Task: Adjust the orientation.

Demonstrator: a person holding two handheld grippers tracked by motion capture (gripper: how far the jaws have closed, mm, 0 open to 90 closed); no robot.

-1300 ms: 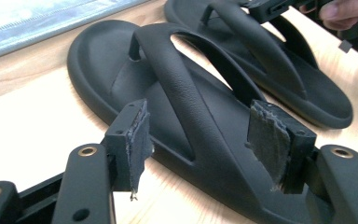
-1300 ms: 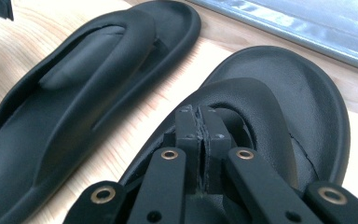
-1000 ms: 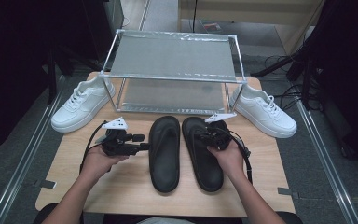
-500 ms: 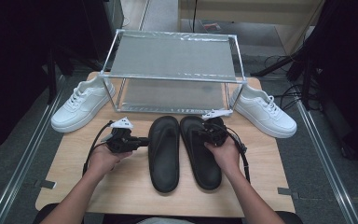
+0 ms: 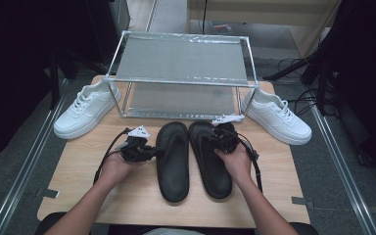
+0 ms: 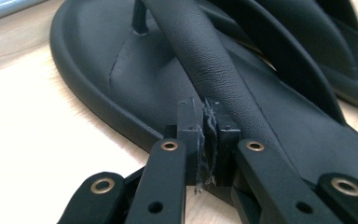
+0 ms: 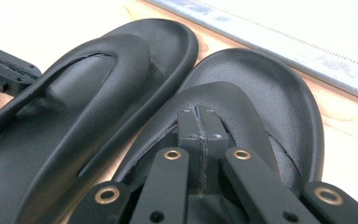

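Nearest the person, two forearms are reaching in over the wooden table (image 5: 78,181). The left gripper (image 5: 152,152) is sitting at the left edge of the left sandal (image 5: 173,161); its jaws have just been closing, and they are now pinching the edge of that sandal's strap (image 6: 214,70) between the pads. The right gripper (image 5: 206,141) is resting on the right sandal (image 5: 214,166) — its jaws are pressing together on the strap (image 7: 223,100), though how much is caught between them is hard to tell. The two black sandals are lying side by side at the table's middle, toes pointing far. Beyond them a metal rack (image 5: 181,81) is standing, with one white sneaker (image 5: 85,107) left of it and another sneaker (image 5: 276,116) to its right.
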